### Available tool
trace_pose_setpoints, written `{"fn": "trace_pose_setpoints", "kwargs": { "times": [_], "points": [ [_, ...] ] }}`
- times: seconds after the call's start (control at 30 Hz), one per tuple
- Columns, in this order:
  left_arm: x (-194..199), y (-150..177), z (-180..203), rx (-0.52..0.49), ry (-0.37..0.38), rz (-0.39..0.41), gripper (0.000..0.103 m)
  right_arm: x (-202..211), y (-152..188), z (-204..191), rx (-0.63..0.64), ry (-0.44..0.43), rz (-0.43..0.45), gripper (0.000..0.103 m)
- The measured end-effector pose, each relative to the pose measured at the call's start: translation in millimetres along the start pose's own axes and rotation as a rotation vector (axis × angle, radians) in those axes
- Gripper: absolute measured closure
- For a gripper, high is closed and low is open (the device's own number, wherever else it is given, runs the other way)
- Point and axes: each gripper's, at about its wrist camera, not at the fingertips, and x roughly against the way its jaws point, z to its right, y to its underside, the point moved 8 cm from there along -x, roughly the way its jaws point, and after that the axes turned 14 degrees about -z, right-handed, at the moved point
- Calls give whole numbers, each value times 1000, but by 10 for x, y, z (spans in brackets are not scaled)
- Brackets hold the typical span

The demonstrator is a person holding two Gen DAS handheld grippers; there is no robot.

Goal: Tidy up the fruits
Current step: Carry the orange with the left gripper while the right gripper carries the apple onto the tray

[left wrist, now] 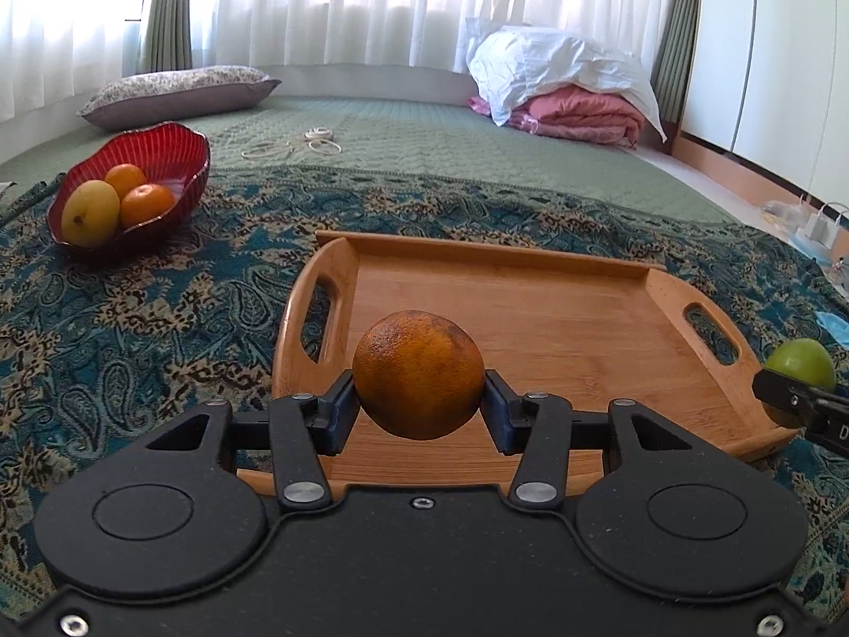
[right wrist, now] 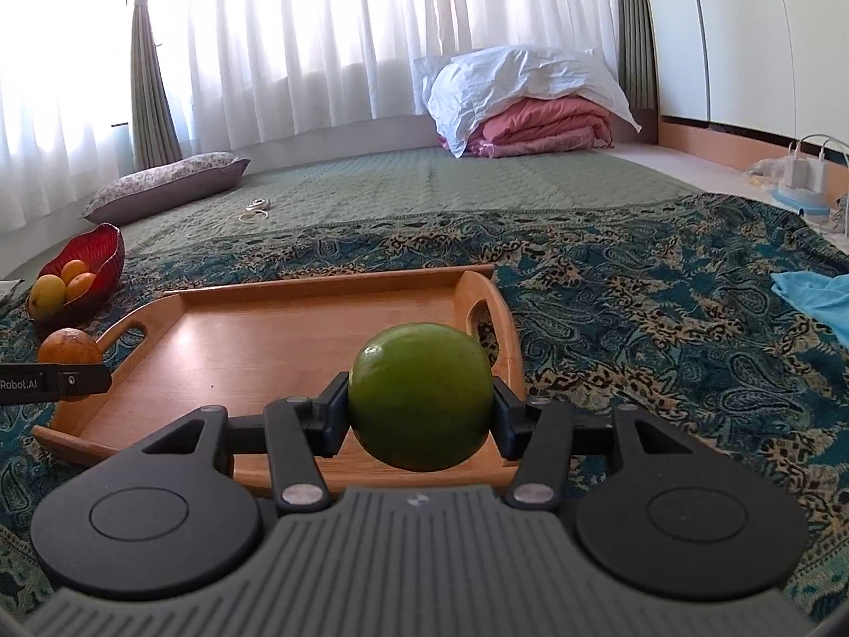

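Note:
My left gripper [left wrist: 419, 403] is shut on an orange [left wrist: 418, 374] and holds it over the near left part of a wooden tray [left wrist: 557, 329]. My right gripper [right wrist: 422, 414] is shut on a green apple [right wrist: 421, 403] over the tray's near right corner [right wrist: 297, 339]. Each view shows the other gripper at its edge: the green apple [left wrist: 802, 363] at the right, the orange [right wrist: 69, 349] at the left. A red bowl [left wrist: 175, 148] at the far left holds a yellow mango [left wrist: 90, 212] and two oranges [left wrist: 146, 204]. The bowl also shows in the right wrist view [right wrist: 101, 252].
The tray and bowl rest on a blue paisley blanket [left wrist: 159, 318] over a green quilt [left wrist: 424, 132]. A pillow [left wrist: 180, 90], folded pink bedding under a white sheet [left wrist: 562, 85], white cables [left wrist: 297, 146], chargers [right wrist: 806, 175] and a blue cloth [right wrist: 817, 297] lie around.

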Motion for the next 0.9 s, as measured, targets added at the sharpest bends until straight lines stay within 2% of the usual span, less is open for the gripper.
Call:
{"fn": "trace_pose_setpoints", "kwargs": {
  "times": [0.33,0.57,0.9],
  "points": [
    [-337,-29,-10,2,-11,-55,57,-386,-61,-48,50,-5,-105,47],
    [-436,0,-40,4,-17,-70,57,-486,-15,-72,57,-2,-129,47],
    [-456,17,-31,-19,-29,-60,57,-496,-22,-89,67,3,-120,47]
  ]
}}
